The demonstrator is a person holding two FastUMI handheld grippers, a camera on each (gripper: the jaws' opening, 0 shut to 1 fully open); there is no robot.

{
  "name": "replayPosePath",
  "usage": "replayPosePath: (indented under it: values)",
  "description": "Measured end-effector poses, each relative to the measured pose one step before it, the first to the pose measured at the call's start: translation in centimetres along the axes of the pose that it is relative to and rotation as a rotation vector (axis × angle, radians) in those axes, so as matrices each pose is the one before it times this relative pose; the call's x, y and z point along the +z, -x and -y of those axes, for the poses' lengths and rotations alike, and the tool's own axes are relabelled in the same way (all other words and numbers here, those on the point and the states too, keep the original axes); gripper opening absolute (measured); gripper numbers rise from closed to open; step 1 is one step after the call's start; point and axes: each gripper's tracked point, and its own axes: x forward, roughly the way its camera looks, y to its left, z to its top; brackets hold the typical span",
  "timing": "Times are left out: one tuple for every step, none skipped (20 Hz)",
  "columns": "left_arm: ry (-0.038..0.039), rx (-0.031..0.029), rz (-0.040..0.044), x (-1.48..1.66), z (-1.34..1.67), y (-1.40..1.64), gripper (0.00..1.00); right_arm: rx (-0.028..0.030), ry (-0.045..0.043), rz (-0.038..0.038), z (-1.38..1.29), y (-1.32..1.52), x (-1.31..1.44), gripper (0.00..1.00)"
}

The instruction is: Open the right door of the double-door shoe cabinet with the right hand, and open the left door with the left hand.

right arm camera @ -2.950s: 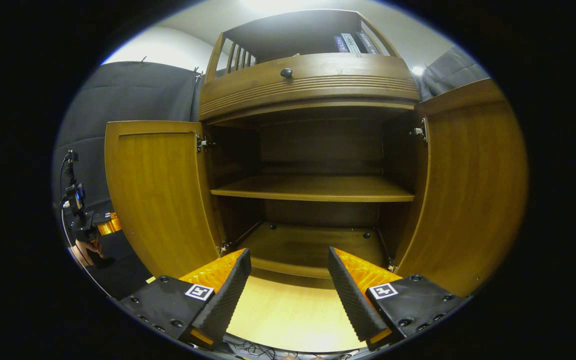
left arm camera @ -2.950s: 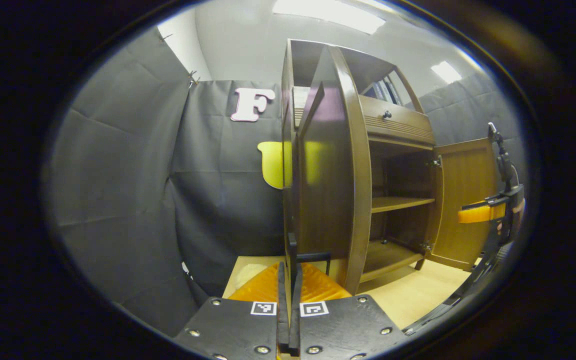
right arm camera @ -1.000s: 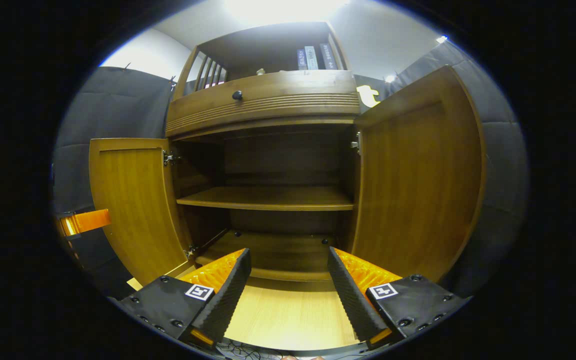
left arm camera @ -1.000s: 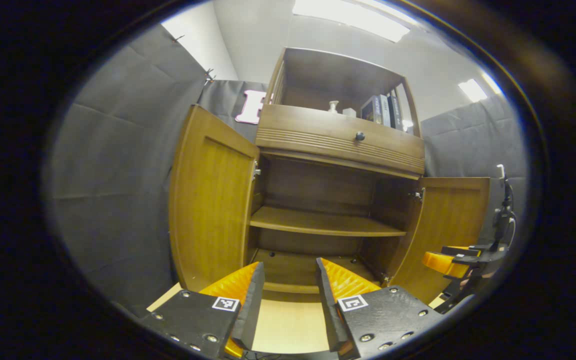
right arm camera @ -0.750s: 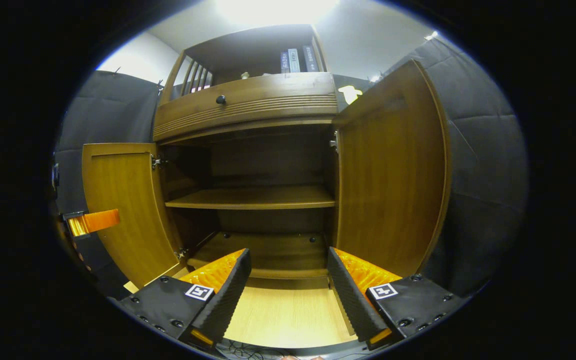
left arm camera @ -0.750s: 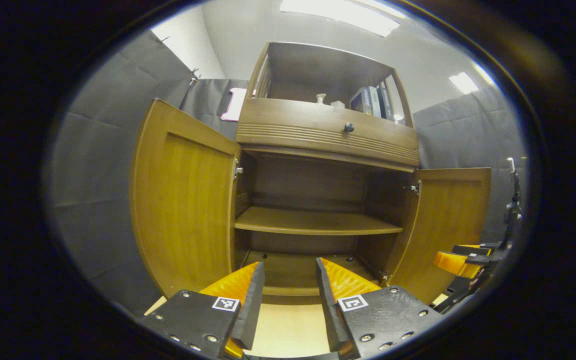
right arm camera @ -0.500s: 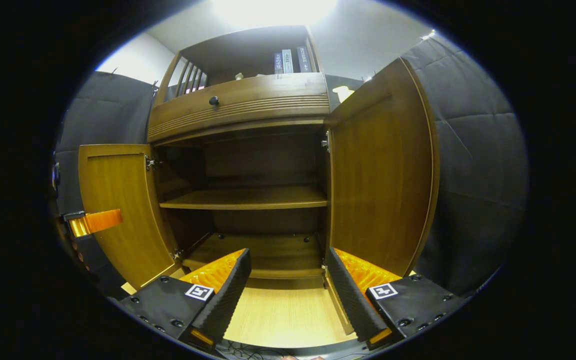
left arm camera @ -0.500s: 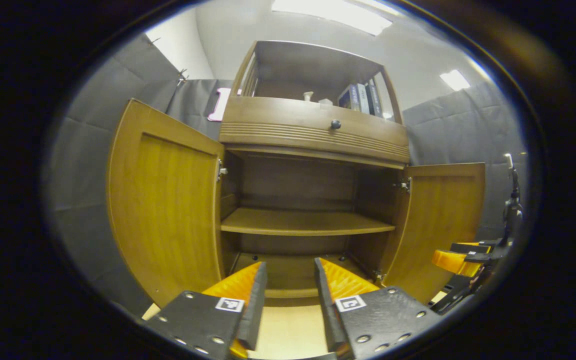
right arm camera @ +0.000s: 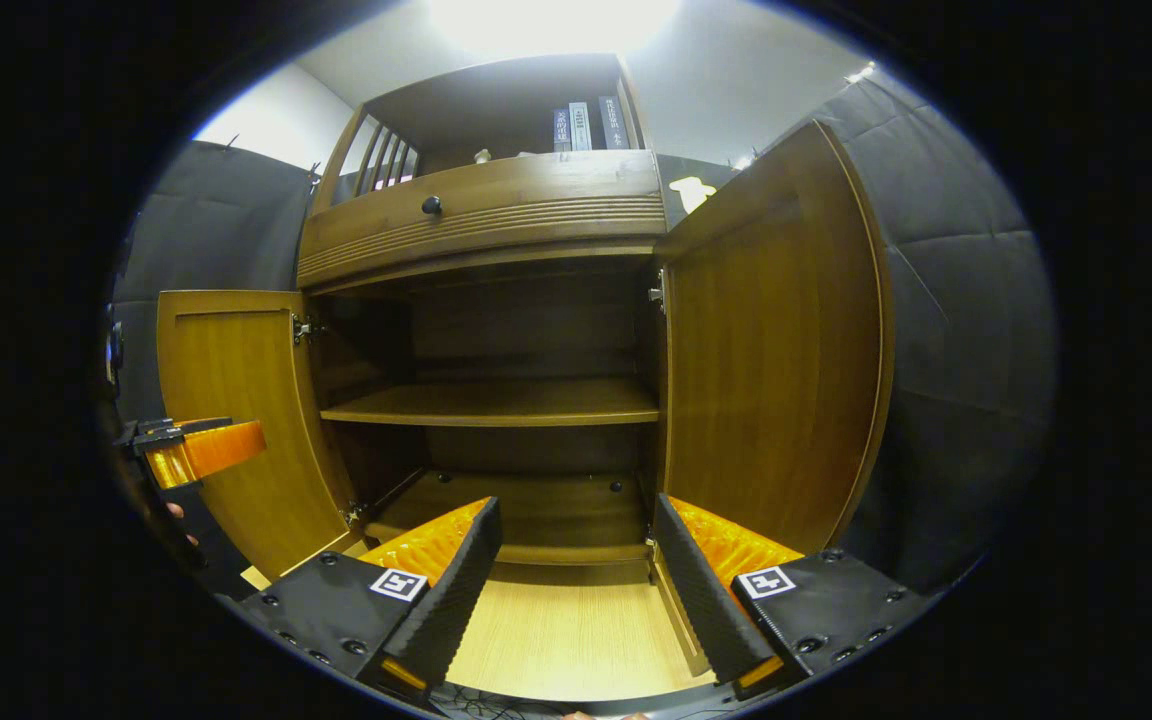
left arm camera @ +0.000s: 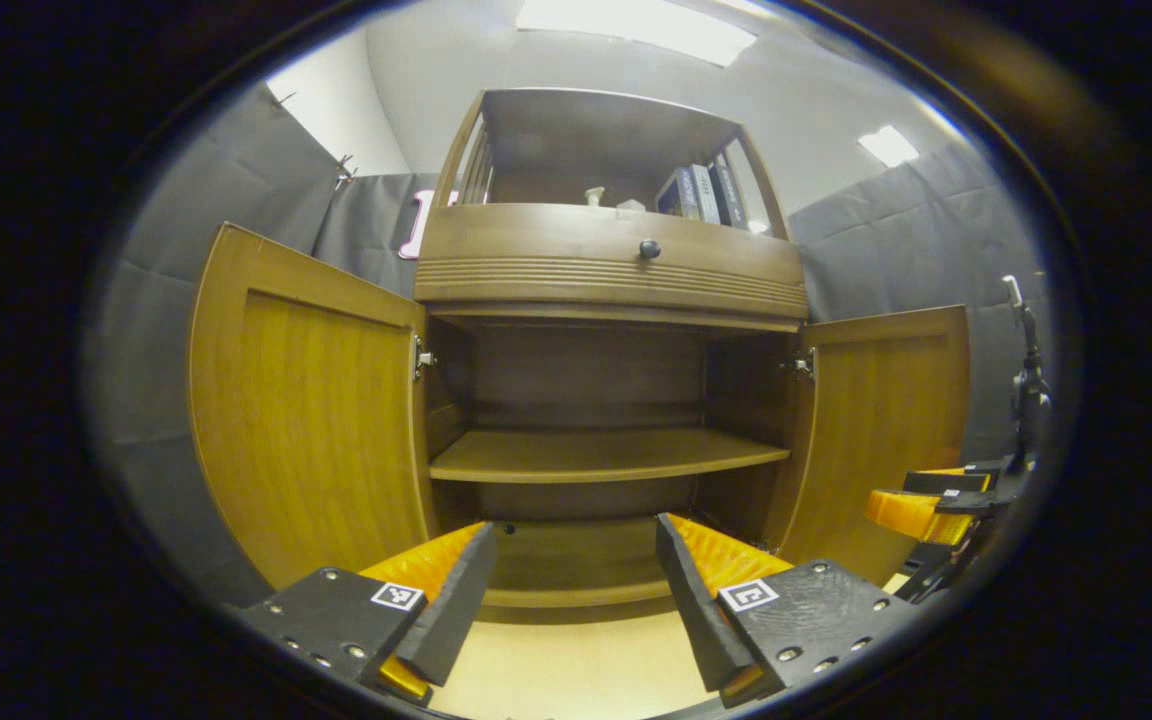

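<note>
Stood straight ahead: tall brown wooden double-door shoe cabinet (left arm camera: 611, 270), both lower doors swung wide. Left flat-panelled wooden door (left arm camera: 311, 400) angled outward on its hinges; right flat-panelled wooden door (right arm camera: 771, 345) likewise. Inside, bare wooden middle shelf (left arm camera: 601, 455). Left black-and-orange gripper (left arm camera: 568, 585) held wide apart, gripping nothing. Right black-and-orange gripper (right arm camera: 571, 570) also spread wide, empty. Small round dark drawer knob (left arm camera: 648, 249) above.

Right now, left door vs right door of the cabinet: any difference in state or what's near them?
The left door hangs on hinges at its right edge; the right door is hinged at its left edge. In the left gripper view, the right gripper sits in front of the right door's lower part; nothing overlaps the left door. Shared: both swung wide open, same brown wood, neither gripped.
</note>
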Motion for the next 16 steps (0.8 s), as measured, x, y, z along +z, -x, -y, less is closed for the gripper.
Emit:
replayPosePath:
  values:
    - [-0.00137,0.00235,-0.00061,-0.08,-0.092,0.011,0.78,0.00124,-0.00145,0.00036,-0.11,-0.112,0.058,0.96]
    - [-0.00104,0.00236,0.00035,-0.106,-0.096,-0.233,0.82,0.00097,-0.00124,0.0004,-0.111,-0.097,0.053,1.0]
    - [-0.00035,0.00087,-0.00059,-0.032,-0.056,0.009,0.85,0.00118,-0.00042,0.00097,-0.1,-0.121,0.006,1.0]
    - [0.0005,0.00038,-0.00088,-0.104,-0.109,-0.004,0.89,0.00022,-0.00014,0.00009,-0.118,-0.034,0.021,1.0]
    - [-0.00014,0.003,-0.00065,-0.107,-0.158,-0.06,0.89,0.0018,-0.0018,0.00145,-0.203,-0.007,0.01,1.0]
    - [-0.00179,0.00725,0.00168,-0.176,-0.386,-0.096,0.89,0.00222,-0.00239,0.00266,-0.219,-0.028,0.03,1.0]
    - [-0.00405,0.00772,0.00131,-0.055,-0.282,0.057,0.91,0.00322,-0.0016,0.00112,-0.343,-0.171,-0.016,1.0]
    - [-0.00786,0.0102,-0.00054,-0.309,-0.482,-0.082,0.88,0.00481,-0.00077,-0.00173,-0.353,-0.064,-0.076,0.92]
    - [-0.0098,0.0103,-0.00271,-0.302,-0.33,-0.04,0.88,0.00485,-0.00191,-0.00406,-0.357,-0.137,-0.191,0.97]
    - [-0.00743,0.00606,-0.00152,-0.385,-0.147,-0.075,0.88,0.00519,-0.00211,-0.0039,-0.345,-0.033,-0.112,0.98]
    - [-0.00245,0.00264,-0.0004,-0.365,-0.114,-0.072,0.88,0.00327,-0.00035,-0.0046,-0.321,-0.059,-0.142,0.99]
    - [0.00621,-0.00232,0.00057,-0.529,-0.055,-0.181,0.89,0.00194,0.00136,-0.00786,-0.221,-0.002,-0.125,1.0]
    - [0.01377,-0.00903,-0.00294,-0.526,0.131,-0.094,0.89,0.00092,0.00351,-0.00691,-0.085,0.035,-0.106,1.0]
    - [0.01915,-0.00769,-0.00315,-0.558,0.111,-0.189,0.89,0.00115,0.00602,-0.00868,-0.071,0.043,-0.143,1.0]
    - [0.01984,-0.00896,-0.00708,-0.547,0.138,-0.201,0.89,0.00004,0.00655,-0.00843,0.029,0.047,-0.099,0.99]
    - [0.0112,0.00157,-0.00706,-0.531,-0.217,-0.258,0.89,0.00018,0.00581,-0.00494,0.024,0.069,0.038,0.99]
